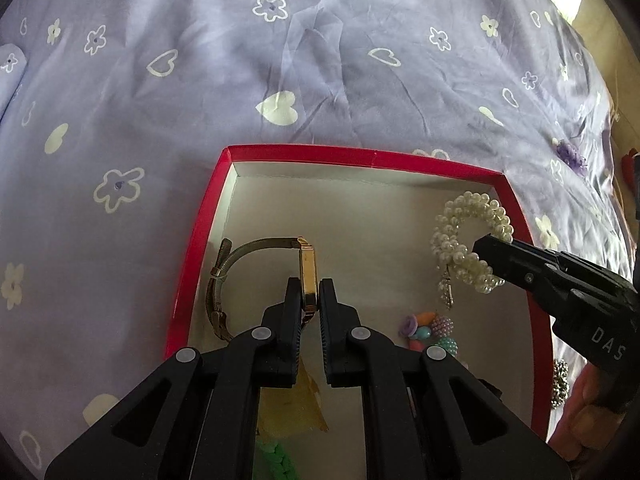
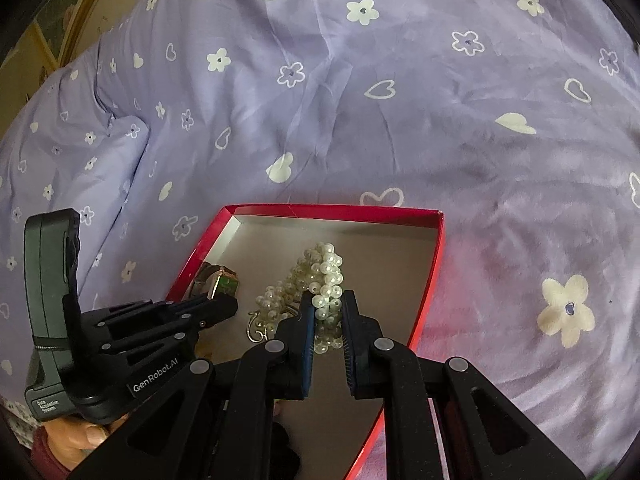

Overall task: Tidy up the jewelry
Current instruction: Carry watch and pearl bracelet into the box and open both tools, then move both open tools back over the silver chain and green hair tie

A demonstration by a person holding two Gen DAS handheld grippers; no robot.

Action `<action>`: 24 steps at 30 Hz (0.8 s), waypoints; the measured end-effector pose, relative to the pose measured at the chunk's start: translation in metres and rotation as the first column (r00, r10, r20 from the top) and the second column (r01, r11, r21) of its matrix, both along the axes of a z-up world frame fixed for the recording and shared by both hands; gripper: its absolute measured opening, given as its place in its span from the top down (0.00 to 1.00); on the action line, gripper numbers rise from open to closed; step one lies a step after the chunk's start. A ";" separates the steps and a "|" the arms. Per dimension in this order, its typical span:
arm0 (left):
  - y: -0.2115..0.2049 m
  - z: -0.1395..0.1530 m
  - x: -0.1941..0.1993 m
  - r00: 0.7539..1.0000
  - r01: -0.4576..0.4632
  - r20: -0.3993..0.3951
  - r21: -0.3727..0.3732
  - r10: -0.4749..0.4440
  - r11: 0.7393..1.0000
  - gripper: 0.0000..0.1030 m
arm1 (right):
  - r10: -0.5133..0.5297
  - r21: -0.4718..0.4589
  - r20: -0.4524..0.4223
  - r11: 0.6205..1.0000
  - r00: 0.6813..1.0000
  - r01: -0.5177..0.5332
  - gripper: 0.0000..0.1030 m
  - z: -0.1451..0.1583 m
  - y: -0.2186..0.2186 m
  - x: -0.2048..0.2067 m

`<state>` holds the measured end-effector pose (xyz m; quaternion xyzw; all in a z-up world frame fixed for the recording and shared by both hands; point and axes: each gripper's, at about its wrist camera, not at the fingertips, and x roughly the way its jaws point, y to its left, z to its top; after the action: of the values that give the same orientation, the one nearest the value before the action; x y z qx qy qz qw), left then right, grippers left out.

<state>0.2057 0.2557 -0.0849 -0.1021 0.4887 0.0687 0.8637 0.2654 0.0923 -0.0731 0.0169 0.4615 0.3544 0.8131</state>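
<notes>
The left hand-held gripper [image 1: 310, 292] is pinching a gold watch [image 1: 308, 276] by its slim rectangular case, mesh strap curling off to the left. The right hand-held gripper [image 2: 328, 300] is clamping a chunky multi-strand pearl bracelet [image 2: 320, 280], maybe with a small dangling charm. Both are sitting inside the red-rimmed box [image 1: 360, 156] on the lilac flowered bed [image 1: 240, 60].

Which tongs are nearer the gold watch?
Left. The left tongs are shut on the gold watch; the right tongs grip the pearl bracelet beside it.
</notes>
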 end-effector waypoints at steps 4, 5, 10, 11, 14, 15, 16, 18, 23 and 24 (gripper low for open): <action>0.000 0.000 0.000 1.000 0.000 -0.006 0.006 0.000 1.000 0.92 | 0.006 -0.006 -0.006 1.000 1.000 -0.006 0.86 0.000 0.001 0.001; -0.001 0.001 0.001 1.000 0.000 -0.009 0.007 0.001 1.000 0.89 | 0.009 -0.003 -0.010 1.000 1.000 -0.009 0.84 0.000 0.001 0.001; 0.000 0.003 -0.001 1.000 -0.009 -0.005 0.015 0.009 1.000 0.73 | 0.011 0.001 -0.017 1.000 1.000 -0.011 0.84 0.000 0.003 0.002; 0.000 0.004 -0.001 1.000 -0.008 -0.004 0.019 0.008 1.000 0.73 | 0.012 0.001 -0.020 1.000 1.000 -0.012 0.83 0.000 0.003 0.002; 0.000 0.006 -0.002 1.000 -0.009 -0.005 0.024 0.009 1.000 0.72 | 0.015 0.004 -0.022 1.000 1.000 -0.015 0.81 0.000 0.004 0.003; 0.000 0.007 -0.002 1.000 -0.009 -0.003 0.026 0.009 1.000 0.72 | 0.014 0.009 -0.022 1.000 1.000 -0.013 0.80 0.000 0.004 0.003; 0.000 0.007 -0.002 1.000 -0.008 -0.001 0.028 0.008 1.000 0.72 | 0.017 0.009 -0.020 1.000 1.000 -0.017 0.79 -0.001 0.005 0.003; 0.000 0.009 -0.003 1.000 -0.008 0.005 0.034 0.007 0.999 0.71 | 0.026 0.001 -0.016 1.000 1.000 -0.026 0.79 -0.001 0.008 0.003; 0.000 0.012 -0.006 1.000 -0.006 0.010 0.033 0.005 0.999 0.70 | 0.038 -0.016 -0.009 0.999 0.999 -0.038 0.80 -0.003 0.013 0.003; 0.001 0.013 -0.007 1.000 -0.006 0.011 0.031 0.006 0.999 0.70 | 0.037 -0.017 -0.008 0.999 0.999 -0.037 0.80 -0.003 0.014 0.003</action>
<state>0.1989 0.2564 -0.0722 -0.0905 0.4824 0.0783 0.8677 0.2682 0.1060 -0.0760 0.0029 0.4680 0.3654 0.8046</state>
